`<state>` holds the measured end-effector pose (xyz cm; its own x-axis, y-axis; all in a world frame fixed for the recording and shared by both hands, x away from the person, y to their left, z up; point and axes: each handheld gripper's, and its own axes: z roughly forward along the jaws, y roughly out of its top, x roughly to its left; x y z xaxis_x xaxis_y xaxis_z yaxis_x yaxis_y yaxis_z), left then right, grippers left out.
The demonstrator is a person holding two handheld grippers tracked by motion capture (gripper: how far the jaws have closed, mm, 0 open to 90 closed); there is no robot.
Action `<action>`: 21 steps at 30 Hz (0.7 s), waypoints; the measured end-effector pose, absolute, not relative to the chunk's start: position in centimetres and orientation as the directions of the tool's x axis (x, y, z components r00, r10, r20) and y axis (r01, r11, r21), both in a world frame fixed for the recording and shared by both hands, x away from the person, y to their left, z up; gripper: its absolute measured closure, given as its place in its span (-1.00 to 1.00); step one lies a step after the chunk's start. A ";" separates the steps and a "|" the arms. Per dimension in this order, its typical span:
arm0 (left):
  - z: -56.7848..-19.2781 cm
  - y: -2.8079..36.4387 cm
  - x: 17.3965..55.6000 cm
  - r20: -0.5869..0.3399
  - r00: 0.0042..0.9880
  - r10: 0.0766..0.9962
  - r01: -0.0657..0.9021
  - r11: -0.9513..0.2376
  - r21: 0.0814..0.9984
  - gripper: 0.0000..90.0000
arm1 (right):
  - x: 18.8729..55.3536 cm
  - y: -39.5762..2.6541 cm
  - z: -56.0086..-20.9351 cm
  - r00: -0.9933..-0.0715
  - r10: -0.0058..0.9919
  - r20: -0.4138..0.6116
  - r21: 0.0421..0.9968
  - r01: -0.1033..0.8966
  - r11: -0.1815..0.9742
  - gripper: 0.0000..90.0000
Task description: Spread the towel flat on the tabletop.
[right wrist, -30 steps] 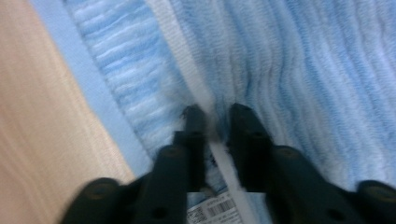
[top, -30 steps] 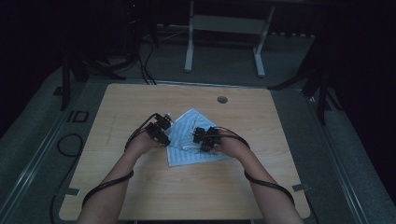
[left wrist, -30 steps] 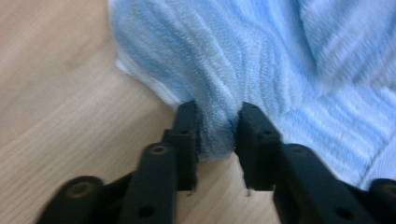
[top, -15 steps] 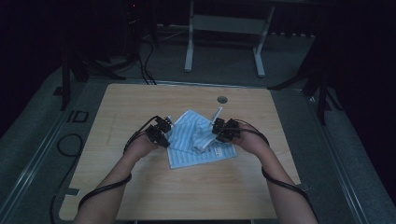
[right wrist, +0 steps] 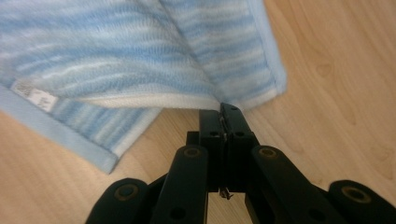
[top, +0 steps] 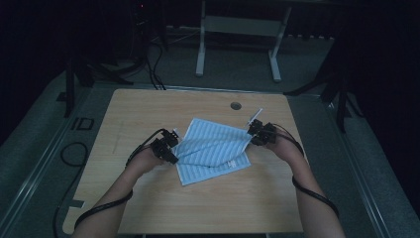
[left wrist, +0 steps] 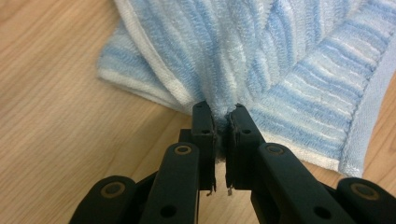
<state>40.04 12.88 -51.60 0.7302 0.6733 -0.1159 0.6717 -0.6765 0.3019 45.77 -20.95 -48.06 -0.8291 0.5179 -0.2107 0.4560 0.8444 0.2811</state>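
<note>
My left claw sits left of centre in the high view, forearm entering from the lower left, jaws pinched on the left edge of the blue striped towel. My right claw sits right of centre, forearm rising from the lower right, jaws clamped on the towel's right corner. The towel lies mid-frame on the wooden tabletop, its upper layer raised between both claws. A white label shows at the left of the right gripper view.
</note>
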 end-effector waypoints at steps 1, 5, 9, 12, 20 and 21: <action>-51.7 12.8 40.0 -0.109 0.731 0.674 0.671 -0.680 0.296 0.84 | 45.8 -21.0 -48.5 -0.829 0.519 -0.209 0.275 0.460 0.844 0.93; -51.6 12.7 40.0 -0.101 0.721 0.685 0.680 -0.673 0.290 0.75 | 45.3 -21.0 -50.0 -0.827 0.515 -0.226 0.210 0.475 0.855 0.65; -51.2 13.2 39.8 -0.088 0.716 0.693 0.682 -0.666 0.303 0.43 | 43.5 -21.4 -49.4 -0.842 0.504 -0.196 0.246 0.455 0.856 0.53; -51.1 13.3 39.8 -0.092 0.710 0.698 0.687 -0.658 0.310 0.34 | 43.0 -21.4 -49.3 -0.846 0.499 -0.185 0.254 0.450 0.856 0.47; -51.7 13.5 40.2 -0.087 0.679 0.729 0.709 -0.620 0.336 0.04 | 37.6 -17.9 -49.8 -0.926 0.360 -0.119 0.301 0.312 0.901 0.16; -51.8 13.3 40.2 -0.089 0.677 0.730 0.710 -0.618 0.338 0.04 | 37.7 -17.5 -50.2 -0.926 0.360 -0.111 0.294 0.315 0.903 0.15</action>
